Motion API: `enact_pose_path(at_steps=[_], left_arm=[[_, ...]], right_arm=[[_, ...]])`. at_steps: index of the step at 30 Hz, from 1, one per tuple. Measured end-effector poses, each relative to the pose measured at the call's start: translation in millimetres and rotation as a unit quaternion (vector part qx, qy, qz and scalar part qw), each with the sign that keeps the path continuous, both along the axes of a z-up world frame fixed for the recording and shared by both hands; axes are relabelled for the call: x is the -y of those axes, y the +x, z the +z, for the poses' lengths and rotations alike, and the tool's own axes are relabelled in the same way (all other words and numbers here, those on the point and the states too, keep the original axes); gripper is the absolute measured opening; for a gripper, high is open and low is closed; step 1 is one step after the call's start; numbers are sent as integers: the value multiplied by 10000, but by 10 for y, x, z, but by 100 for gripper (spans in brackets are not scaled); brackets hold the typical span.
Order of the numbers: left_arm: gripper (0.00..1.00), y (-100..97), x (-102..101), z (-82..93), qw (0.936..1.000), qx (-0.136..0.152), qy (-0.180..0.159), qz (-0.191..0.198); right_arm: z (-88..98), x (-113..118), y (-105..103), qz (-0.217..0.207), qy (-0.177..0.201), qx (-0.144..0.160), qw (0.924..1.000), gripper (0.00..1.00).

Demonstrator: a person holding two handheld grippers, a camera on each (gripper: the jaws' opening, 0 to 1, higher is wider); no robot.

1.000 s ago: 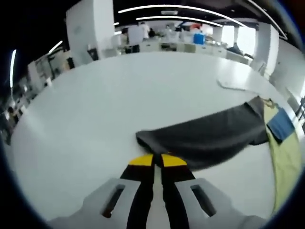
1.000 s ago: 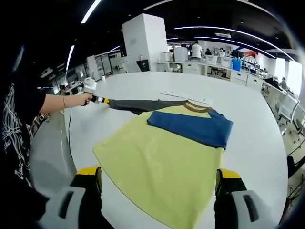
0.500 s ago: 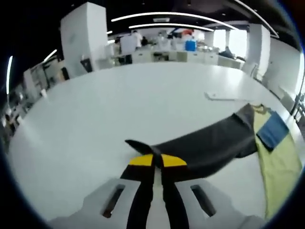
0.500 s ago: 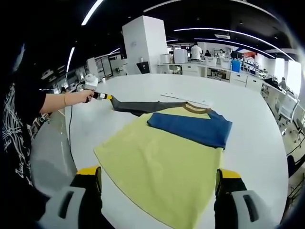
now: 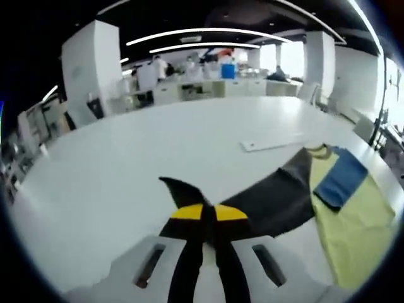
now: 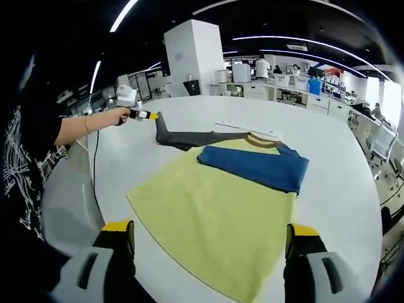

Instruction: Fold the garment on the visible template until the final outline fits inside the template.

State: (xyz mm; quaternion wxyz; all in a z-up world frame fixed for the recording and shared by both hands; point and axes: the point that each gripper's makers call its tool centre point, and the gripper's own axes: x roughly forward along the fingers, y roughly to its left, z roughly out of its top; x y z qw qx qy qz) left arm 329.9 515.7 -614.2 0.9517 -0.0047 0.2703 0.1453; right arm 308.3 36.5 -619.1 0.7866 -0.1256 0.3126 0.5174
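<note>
Yellow-bodied T-shirt (image 6: pixel 214 218) lies flat on the round white table (image 6: pixel 328 183), brown collar (image 6: pixel 260 140) at the far end. Its blue sleeve (image 6: pixel 255 165) is folded across the chest. Its dark grey sleeve (image 5: pixel 268 199) is stretched out sideways, tip lifted off the table. Left gripper (image 5: pixel 208 213): yellow-tipped jaws closed on the grey sleeve's end; seen in the right gripper view, held in a hand (image 6: pixel 113 117) above the table's far left edge. Right gripper (image 6: pixel 211 237): jaws wide apart, empty, above the shirt's near hem. A thin white strip (image 5: pixel 271 144) lies on the table just beyond the collar.
</note>
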Motion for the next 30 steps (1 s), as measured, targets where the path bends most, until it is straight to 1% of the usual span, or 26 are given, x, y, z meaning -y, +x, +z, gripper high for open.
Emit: enact_pose_path(at_steps=[3, 7, 10, 14, 16, 19, 22, 30], left_arm=[[2, 56, 106, 66, 9999, 54, -9, -152], [2, 124, 198, 126, 9995, 101, 2, -284], [2, 216, 301, 200, 9990, 178, 0, -410], [2, 362, 492, 308, 9975, 334, -7, -622], [2, 431, 598, 338, 9962, 355, 38, -789], [2, 525, 726, 354, 9947, 360, 66, -962], [2, 635, 899, 355, 9931, 370, -6, -1116], [2, 851, 1242, 378, 9896, 476, -178, -1346]], right_arm=[[4, 7, -5, 5, 27, -9, 10000, 100], [-2, 18, -1, -2, 44, -9, 10000, 100], [-15, 21, -5, -3, 52, -22, 10000, 100], [-24, 3, -27, 36, 85, -48, 9999, 100], [-19, -12, -38, 65, 118, -62, 9999, 100], [-17, -20, -33, 100, 103, -41, 9999, 100], [-9, -30, -20, 136, 68, -24, 9999, 100], [20, -47, 21, 239, 92, 46, 9997, 100]])
